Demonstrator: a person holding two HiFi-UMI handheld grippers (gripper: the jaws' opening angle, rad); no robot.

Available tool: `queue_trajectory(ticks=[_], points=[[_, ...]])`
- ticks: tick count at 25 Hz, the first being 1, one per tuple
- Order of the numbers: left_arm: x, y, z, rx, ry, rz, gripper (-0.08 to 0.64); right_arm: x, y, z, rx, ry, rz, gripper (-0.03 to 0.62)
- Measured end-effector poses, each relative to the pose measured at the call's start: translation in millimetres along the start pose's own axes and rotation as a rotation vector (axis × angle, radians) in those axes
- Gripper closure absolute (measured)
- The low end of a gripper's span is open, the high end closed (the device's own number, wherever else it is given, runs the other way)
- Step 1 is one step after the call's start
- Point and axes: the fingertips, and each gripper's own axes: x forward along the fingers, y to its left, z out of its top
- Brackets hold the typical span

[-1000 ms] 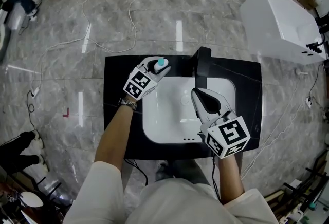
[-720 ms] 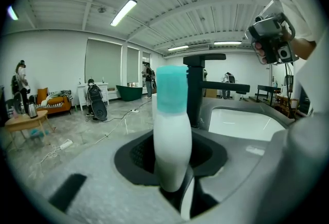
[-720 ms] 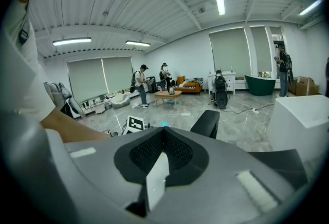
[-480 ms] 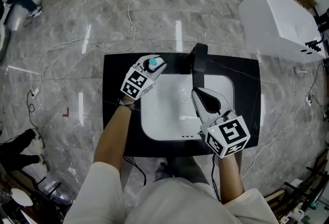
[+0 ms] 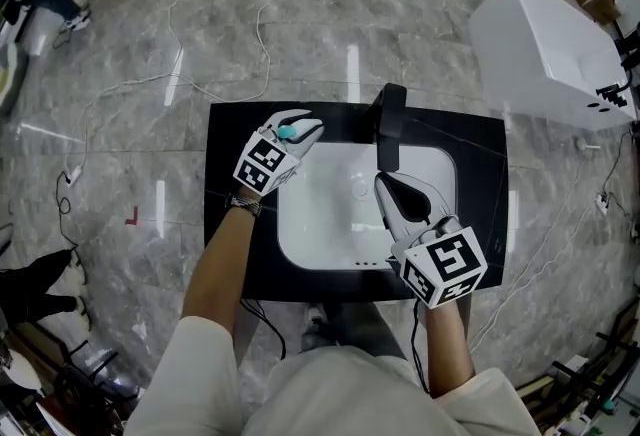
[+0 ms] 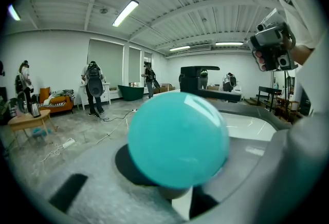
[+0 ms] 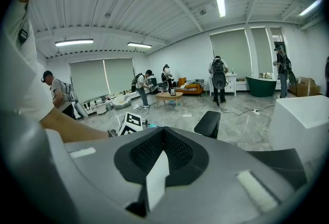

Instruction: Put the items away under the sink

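Head view first: the left gripper [image 5: 297, 131] sits over the sink's [image 5: 335, 254] back-left rim, at the edge of the black counter [image 5: 225, 224], pinching a teal ball [image 5: 287, 132]; the right gripper [image 5: 388, 186] hangs above the sink's right half, just in front of the faucet [image 5: 390, 124], tips pointing away from the person; my guess is it's parked there so it's free to deal with whatever cabinet is under the sink, though no door shows from up here; left gripper view: the ball fills the middle, caught between the jaws, sink off to its right; seems a firm enough hold for a round thing, but a ball can squirt out if the squeeze eases; right gripper view: jaws pressed together with nothing in them, faucet just beyond; so the ball's in hand but not stowed yet, and the trip down below the sink is what's left.
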Motion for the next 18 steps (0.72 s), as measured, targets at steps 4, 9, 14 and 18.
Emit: queue_trajectory(ticks=[4, 9, 14, 18], points=[[-11, -2, 7, 0.008, -0.009, 0.012, 0.437, -4, 3, 3, -0.009, -0.006, 0.001, 0.586], [-37, -8, 26, 0.004, -0.043, 0.045, 0.439, -10, 11, 8, -0.032, -0.021, 0.006, 0.586], [-73, -21, 46, 0.013, -0.085, 0.083, 0.442, -25, 33, 15, -0.049, -0.039, 0.026, 0.586], [-103, -41, 52, 0.009, -0.087, 0.106, 0.446, -44, 54, 19, -0.067, -0.053, 0.045, 0.586]])
